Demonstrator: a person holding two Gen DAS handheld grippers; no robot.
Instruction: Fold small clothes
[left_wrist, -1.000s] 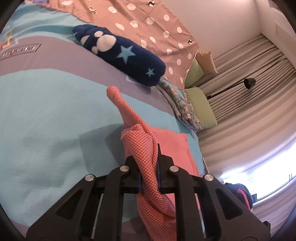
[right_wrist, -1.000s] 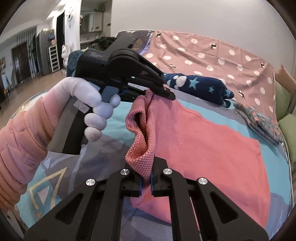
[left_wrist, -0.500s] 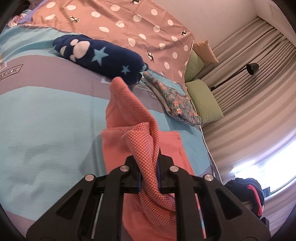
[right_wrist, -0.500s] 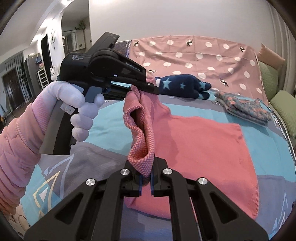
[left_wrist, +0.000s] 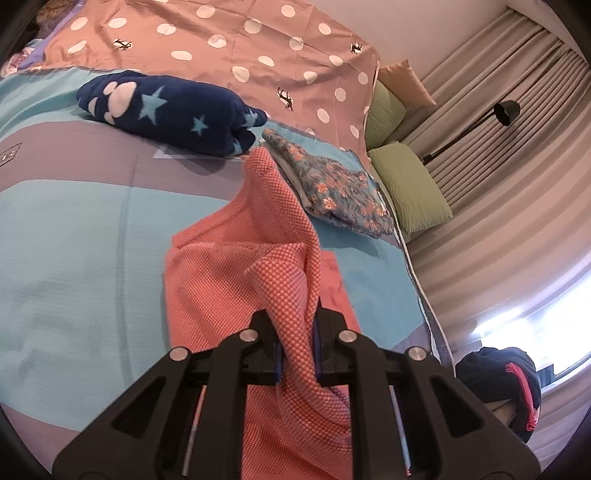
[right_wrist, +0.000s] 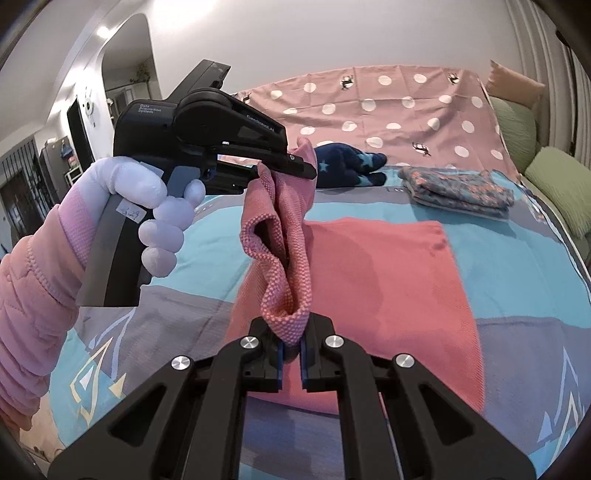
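Both grippers, left (left_wrist: 297, 341) and right (right_wrist: 291, 345), clamp one lifted edge of the pink cloth (right_wrist: 388, 280); its flat remainder lies ahead on the bed (right_wrist: 517, 258).

I cannot see the left hand-held gripper (left_wrist: 297, 347) pads; the cloth (left_wrist: 236, 280) covers them. The cloth's lower end is cut off by the frame edge. The dark bundle (left_wrist: 498, 384) by the window is too unclear to identify.
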